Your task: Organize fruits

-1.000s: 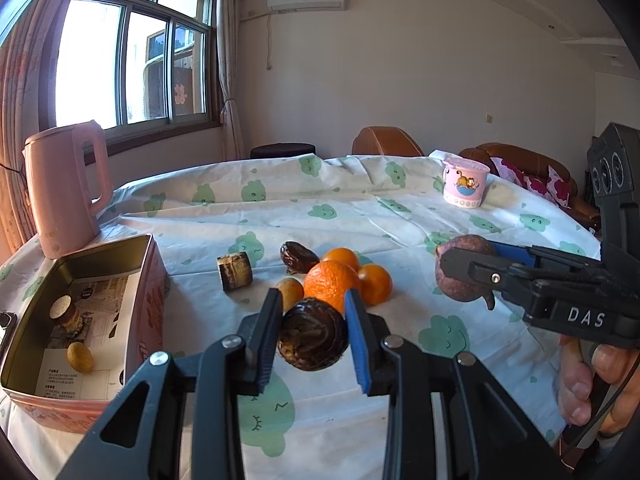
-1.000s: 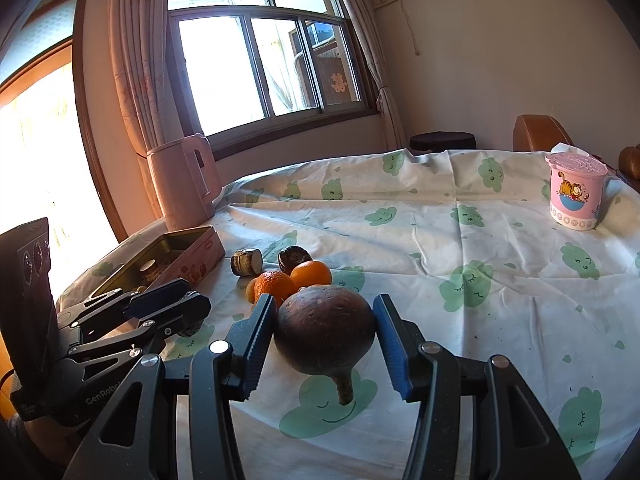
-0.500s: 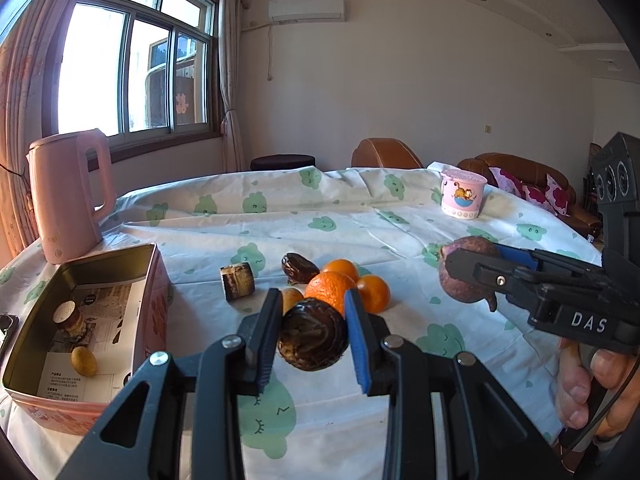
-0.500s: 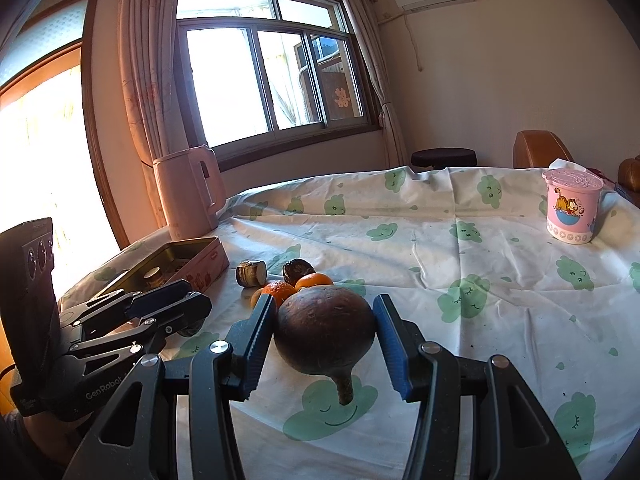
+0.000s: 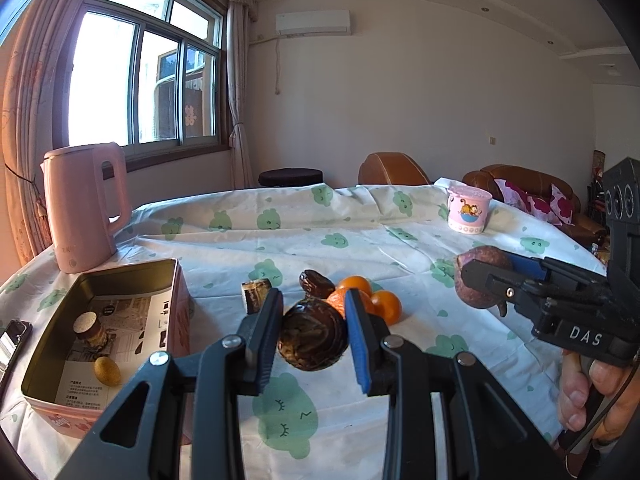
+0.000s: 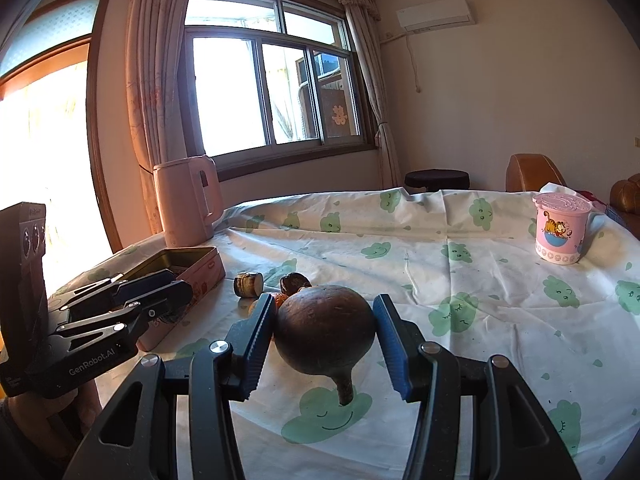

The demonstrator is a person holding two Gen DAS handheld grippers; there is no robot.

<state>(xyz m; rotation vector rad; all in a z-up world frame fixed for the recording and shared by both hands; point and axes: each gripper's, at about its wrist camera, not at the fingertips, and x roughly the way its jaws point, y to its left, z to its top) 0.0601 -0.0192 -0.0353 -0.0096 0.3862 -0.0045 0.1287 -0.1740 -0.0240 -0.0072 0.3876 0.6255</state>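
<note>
Left claw (image 5: pixel 314 330): clamped on a dark brown wrinkled fruit (image 5: pixel 313 339), both blue pads pressed against its sides, held clear above the counter (image 5: pixel 360 240). The counter carries a white cloth with green cloud prints.

Right claw (image 6: pixel 324 340): clamped on a larger round brown fruit (image 6: pixel 325 330), pads tight on both flanks, its short stem (image 6: pixel 344 388) pointing down (the fruit hangs off the cloth). In the left wrist view the same claw (image 5: pixel 480 276) enters from the right edge with the fruit at its tip, and part of the person's hand (image 5: pixel 592 392) shows on its handle.

Loose fruit on the counter: a cluster of oranges (image 5: pixel 386 306) just behind the left claw, a dark shrivelled fruit (image 5: pixel 316 283) touching the cluster at the back, and a short cut brown piece (image 5: pixel 254 298) just beside it to the left.

Open metal tin (image 5: pixel 176 292), at the left near the counter's edge: lined with printed paper, holding a small yellow-green fruit (image 5: pixel 107 370) and a small brown jar with a pale lid (image 5: pixel 90 328).

Other items: a pink kettle (image 5: pixel 86 206) behind the tin; a pink lidded cup (image 5: pixel 468 214) well apart at the far right; a phone (image 5: pixel 12 342) at the left edge.
</note>
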